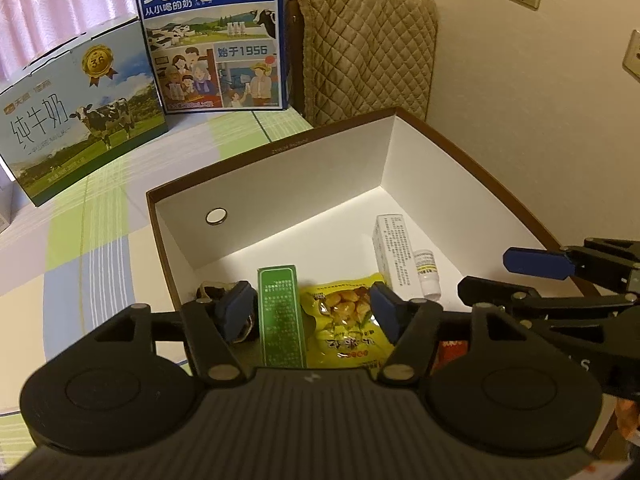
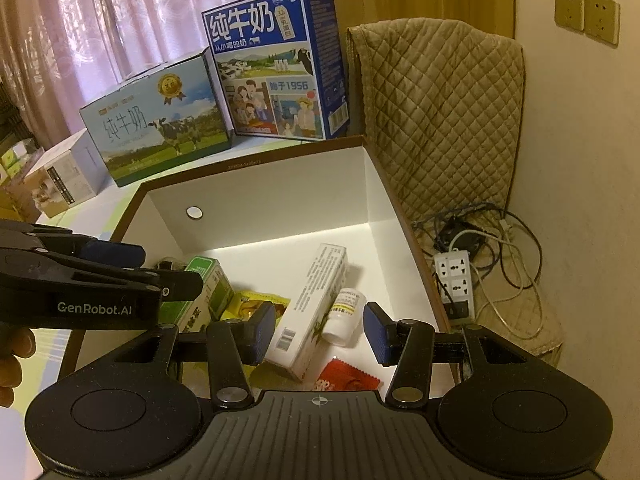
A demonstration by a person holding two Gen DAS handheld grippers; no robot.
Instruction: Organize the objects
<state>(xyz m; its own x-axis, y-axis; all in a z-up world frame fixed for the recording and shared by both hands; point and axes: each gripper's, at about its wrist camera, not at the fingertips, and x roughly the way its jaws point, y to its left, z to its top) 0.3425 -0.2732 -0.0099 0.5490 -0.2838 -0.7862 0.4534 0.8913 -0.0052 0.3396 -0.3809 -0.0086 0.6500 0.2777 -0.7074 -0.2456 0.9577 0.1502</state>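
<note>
- Objects for sorting lie in the white-lined, brown-rimmed cardboard storage box (image 1: 280,184) on my desk (image 1: 92,240), clustered at its near end.
- Leftmost, a dark wrapped item (image 1: 208,290) sits half hidden behind one finger; I cannot tell what it is.
- Next, the slim green carton (image 1: 280,312) lies flat, long axis running away from me.
- My left gripper (image 1: 306,310) hangs right above it, fingers (image 1: 236,312) spread and pinching nothing; the carton and part of the yellow snack packet (image 1: 348,316) show in the gap between them.
- Further right, the tall white printed carton (image 2: 312,312) lies aslant, its long axis running from near-left to far-right in the right wrist view.
- A small white round bottle with a yellow label (image 2: 346,316) touches that carton's right side.
- A red foil sachet (image 2: 346,378) lies nearest me, just below both.
- My right gripper (image 2: 318,334) hovers over the white carton and bottle, fingers (image 2: 378,332) partly spread, empty.
- I judge the right hand the nearer for the white carton; its fingers would need to straddle it across the short side, so a wrist turn seems called for.
</note>
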